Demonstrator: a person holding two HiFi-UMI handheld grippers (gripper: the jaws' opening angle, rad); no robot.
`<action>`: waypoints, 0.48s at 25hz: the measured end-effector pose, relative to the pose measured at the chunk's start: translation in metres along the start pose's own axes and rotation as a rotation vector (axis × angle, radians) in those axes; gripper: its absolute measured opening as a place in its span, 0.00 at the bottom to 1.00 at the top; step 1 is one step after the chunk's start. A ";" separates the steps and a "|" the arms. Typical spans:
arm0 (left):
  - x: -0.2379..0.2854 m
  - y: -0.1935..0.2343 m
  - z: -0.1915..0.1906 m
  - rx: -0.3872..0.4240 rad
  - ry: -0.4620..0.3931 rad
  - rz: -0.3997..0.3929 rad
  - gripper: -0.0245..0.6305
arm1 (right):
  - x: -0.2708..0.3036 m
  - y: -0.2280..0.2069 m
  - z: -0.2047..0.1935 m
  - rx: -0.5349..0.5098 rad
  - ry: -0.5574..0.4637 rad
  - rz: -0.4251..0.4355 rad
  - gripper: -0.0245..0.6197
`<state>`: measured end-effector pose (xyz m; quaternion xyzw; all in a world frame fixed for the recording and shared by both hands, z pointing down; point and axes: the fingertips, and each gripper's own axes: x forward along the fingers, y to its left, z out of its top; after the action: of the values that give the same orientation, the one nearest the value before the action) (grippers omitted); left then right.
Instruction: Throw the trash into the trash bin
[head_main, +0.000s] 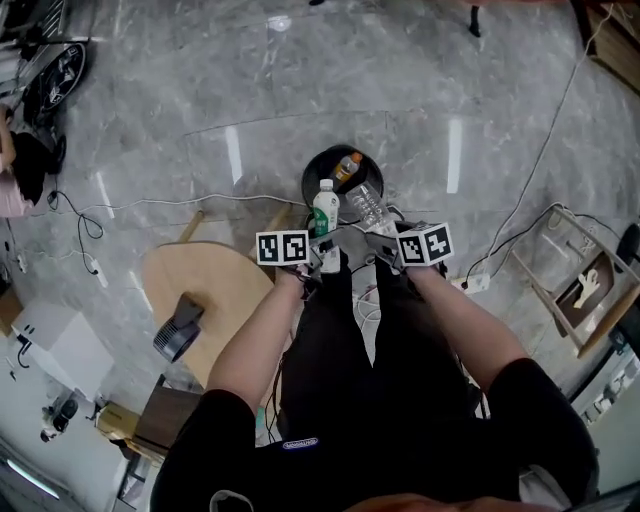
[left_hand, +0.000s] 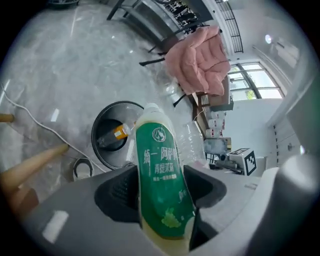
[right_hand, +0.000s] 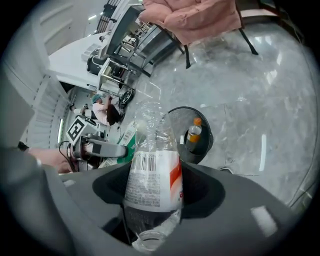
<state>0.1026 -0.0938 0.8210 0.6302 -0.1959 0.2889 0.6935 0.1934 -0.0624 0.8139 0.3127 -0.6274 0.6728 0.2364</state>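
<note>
Both tongs are occupied. The left gripper (left_hand: 162, 186) has its jaws pressed on the lower body of a green-labelled bottle (left_hand: 161, 167), and the right gripper (right_hand: 152, 186) has its jaws about half open and closed on the label part of a clear plastic bottle (right_hand: 152, 167). So each one holds one piece of trash, and no jaw is free. The trash bin (head_main: 306, 182) is a round black one that stands on the grey floor, in front of the person and below the two hands; an orange-capped bottle (head_main: 347, 167) lies already inside it. In the head view the bin sits between the two grippers and a little beyond them, so the left one must go forward and slightly to the right, the right one forward and slightly to the left. Both bottles lie with their long axis pointing away from the person, toward the bin (the green one with its white cap at the far end), and their far ends appear just at the near rim. Neither hand looks clearly nearer. Probably the next step needs only a short reach forward over the opening before the jaws let go.
</note>
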 end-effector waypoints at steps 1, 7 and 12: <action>0.005 0.007 0.001 -0.015 0.026 0.000 0.47 | 0.006 -0.001 -0.002 0.007 0.001 -0.002 0.52; 0.038 0.052 0.018 -0.142 0.107 0.021 0.47 | 0.025 -0.008 -0.019 0.048 -0.004 0.021 0.52; 0.059 0.078 0.029 -0.187 0.165 0.068 0.47 | 0.016 -0.014 -0.026 0.072 -0.038 0.028 0.52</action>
<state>0.0989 -0.1099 0.9216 0.5301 -0.1854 0.3435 0.7527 0.1888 -0.0367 0.8344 0.3249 -0.6113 0.6923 0.2036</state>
